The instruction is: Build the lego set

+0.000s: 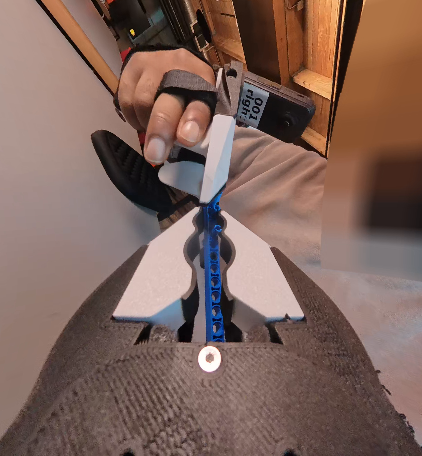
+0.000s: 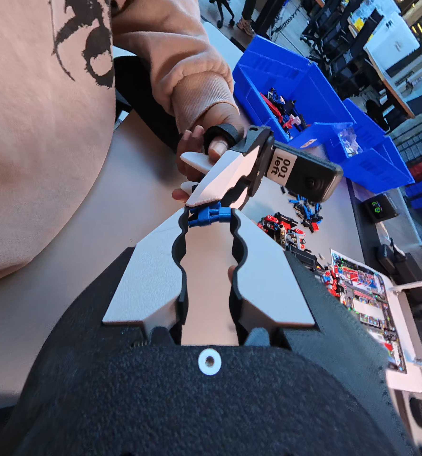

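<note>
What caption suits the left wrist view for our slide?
Left claw shut on a blue beam, meeting the right claw at its far end.

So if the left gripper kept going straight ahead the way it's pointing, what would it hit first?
Probably the right gripper: its white tips sit just beyond the left gripper, at the far end of the blue beam the left one clamps. Depth is hard to judge.

Blue beam (image 1: 213, 283) base hidden — bin (image 2: 279, 81) contents indistinct
</note>
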`<action>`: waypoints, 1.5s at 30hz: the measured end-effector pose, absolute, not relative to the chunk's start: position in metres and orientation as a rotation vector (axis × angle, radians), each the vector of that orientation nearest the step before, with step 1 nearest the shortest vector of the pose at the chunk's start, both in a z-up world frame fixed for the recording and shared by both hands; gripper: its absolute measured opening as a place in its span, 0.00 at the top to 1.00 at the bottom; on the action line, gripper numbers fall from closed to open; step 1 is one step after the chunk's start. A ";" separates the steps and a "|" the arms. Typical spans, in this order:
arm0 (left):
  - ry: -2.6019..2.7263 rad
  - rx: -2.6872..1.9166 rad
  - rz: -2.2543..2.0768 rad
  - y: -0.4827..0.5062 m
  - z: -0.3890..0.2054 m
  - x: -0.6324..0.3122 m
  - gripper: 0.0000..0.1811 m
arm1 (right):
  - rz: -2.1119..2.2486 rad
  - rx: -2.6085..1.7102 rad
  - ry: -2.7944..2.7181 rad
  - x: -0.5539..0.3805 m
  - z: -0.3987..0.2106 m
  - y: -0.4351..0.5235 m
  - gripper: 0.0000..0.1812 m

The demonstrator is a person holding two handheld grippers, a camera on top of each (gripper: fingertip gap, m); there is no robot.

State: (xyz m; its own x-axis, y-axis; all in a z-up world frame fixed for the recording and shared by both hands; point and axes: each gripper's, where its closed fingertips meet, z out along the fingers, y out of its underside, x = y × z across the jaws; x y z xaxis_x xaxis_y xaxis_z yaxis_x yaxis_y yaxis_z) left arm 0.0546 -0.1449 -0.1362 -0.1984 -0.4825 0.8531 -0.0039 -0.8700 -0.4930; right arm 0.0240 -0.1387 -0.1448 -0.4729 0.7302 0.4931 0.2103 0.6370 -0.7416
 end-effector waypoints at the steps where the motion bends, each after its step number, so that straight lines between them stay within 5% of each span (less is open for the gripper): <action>1: 0.569 -1.744 -2.161 -0.147 -0.135 0.055 0.96 | 0.773 -0.703 -2.021 0.025 -0.144 -0.142 0.82; 17: 0.689 -1.790 -1.825 -0.137 -0.144 0.041 0.98 | 1.126 -0.972 -1.932 0.021 -0.135 -0.146 0.83; 20: 0.746 -1.840 -1.643 -0.128 -0.156 0.036 0.98 | 1.220 -1.112 -1.847 0.019 -0.138 -0.133 0.96; 24: 0.830 -1.862 -1.435 -0.120 -0.168 0.032 0.98 | 1.263 -1.188 -1.788 0.019 -0.147 -0.120 1.00; 37: 0.972 -1.947 -0.877 -0.093 -0.207 0.018 0.97 | 1.385 -1.375 -1.588 0.023 -0.164 -0.097 1.00; 45: 1.228 -1.971 -0.572 -0.093 -0.239 0.008 0.97 | 1.108 -1.346 -2.097 0.058 -0.209 -0.148 0.90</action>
State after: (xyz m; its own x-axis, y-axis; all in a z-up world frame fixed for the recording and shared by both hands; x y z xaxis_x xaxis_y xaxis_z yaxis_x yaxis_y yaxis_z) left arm 0.0076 -0.0928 -0.2387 0.4445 -0.8957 -0.0087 -0.5701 -0.2754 -0.7741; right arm 0.0585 -0.1482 -0.2093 -0.4487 0.8906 -0.0743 0.5630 0.2170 -0.7975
